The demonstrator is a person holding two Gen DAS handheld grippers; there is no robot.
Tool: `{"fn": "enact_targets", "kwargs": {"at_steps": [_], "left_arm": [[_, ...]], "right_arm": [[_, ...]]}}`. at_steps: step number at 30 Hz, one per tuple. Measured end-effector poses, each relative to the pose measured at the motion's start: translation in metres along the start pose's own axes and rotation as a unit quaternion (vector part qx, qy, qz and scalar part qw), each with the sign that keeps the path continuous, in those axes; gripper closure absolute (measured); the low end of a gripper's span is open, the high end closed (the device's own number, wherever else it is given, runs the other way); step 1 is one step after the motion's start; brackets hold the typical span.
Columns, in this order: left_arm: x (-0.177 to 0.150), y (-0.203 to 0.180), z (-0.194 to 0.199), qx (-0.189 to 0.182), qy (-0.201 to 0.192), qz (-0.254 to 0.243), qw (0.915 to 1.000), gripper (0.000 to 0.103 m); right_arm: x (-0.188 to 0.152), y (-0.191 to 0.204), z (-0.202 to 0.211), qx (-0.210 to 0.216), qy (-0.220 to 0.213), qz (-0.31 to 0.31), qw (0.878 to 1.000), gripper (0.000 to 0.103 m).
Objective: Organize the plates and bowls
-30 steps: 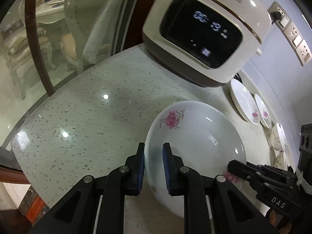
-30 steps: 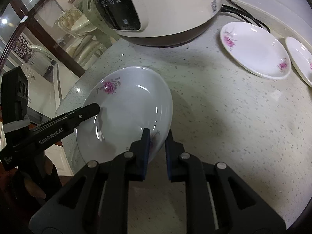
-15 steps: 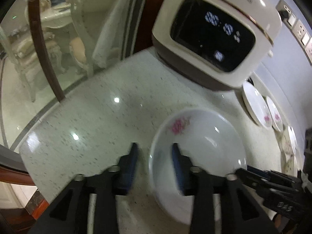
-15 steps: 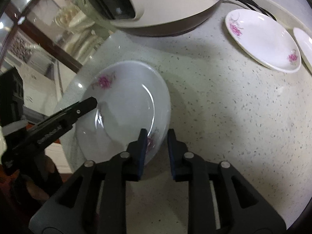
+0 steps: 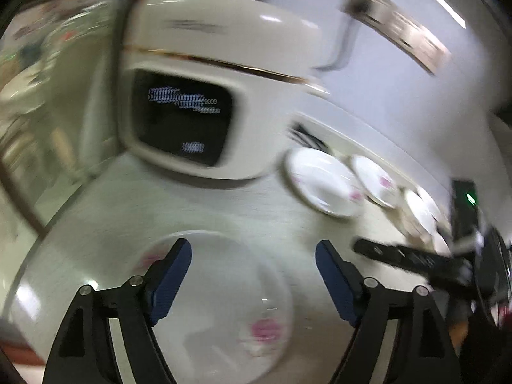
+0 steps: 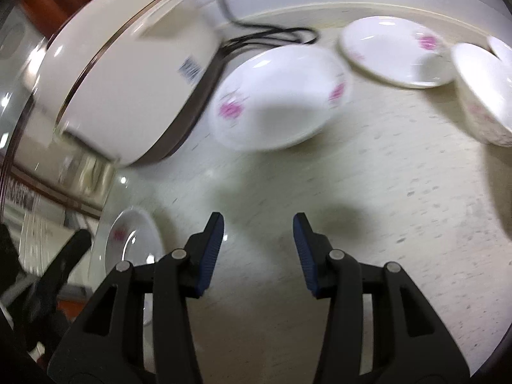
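My left claw (image 5: 252,275) has just been opening and stands wide, its pads clear of the flowered plate (image 5: 224,313) lying on the table (image 5: 96,224) at the bottom of its frame. My right claw (image 6: 257,249) has also been opening, nothing between its pads. Beyond it, mid-frame, sits a second plate (image 6: 278,99), the rice cooker (image 6: 128,73) upper left, more dishes (image 6: 396,51) upper right.

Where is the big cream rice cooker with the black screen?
The cream rice cooker stands at the counter's far left end, just left of the nearest white flowered plate.
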State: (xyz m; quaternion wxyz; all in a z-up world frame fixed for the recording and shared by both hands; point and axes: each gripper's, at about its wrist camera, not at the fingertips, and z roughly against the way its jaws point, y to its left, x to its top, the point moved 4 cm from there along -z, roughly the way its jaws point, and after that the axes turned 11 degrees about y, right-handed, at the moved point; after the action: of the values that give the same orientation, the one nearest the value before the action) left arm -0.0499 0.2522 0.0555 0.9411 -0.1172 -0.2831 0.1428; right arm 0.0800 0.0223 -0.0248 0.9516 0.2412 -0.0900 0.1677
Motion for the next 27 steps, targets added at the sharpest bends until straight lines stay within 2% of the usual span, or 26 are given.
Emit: {"fn": "enact_targets", "kwargs": {"at_steps": [3,7,18,27], "left_arm": [[0.000,-0.021,-0.013,-0.020,0.026,-0.035,0.9989,0.021],[-0.008,-0.035,-0.027,-0.031,0.054,-0.055,0.9966,0.021],[0.008,-0.045,-0.059,-0.050,0.087,-0.052,0.9936,0.021],[0.011,-0.051,-0.083,-0.058,0.126,-0.043,0.9894,0.021]], "right_arm": [[0.009,-0.018,0.001,-0.007,-0.005,-0.023,1.000,0.054],[0.023,-0.033,0.000,-0.014,-0.008,-0.037,0.999,0.054],[0.078,-0.042,-0.014,-0.032,-0.014,-0.055,0.998,0.052],[0.097,-0.037,-0.026,-0.036,-0.021,-0.043,0.998,0.052]]}}
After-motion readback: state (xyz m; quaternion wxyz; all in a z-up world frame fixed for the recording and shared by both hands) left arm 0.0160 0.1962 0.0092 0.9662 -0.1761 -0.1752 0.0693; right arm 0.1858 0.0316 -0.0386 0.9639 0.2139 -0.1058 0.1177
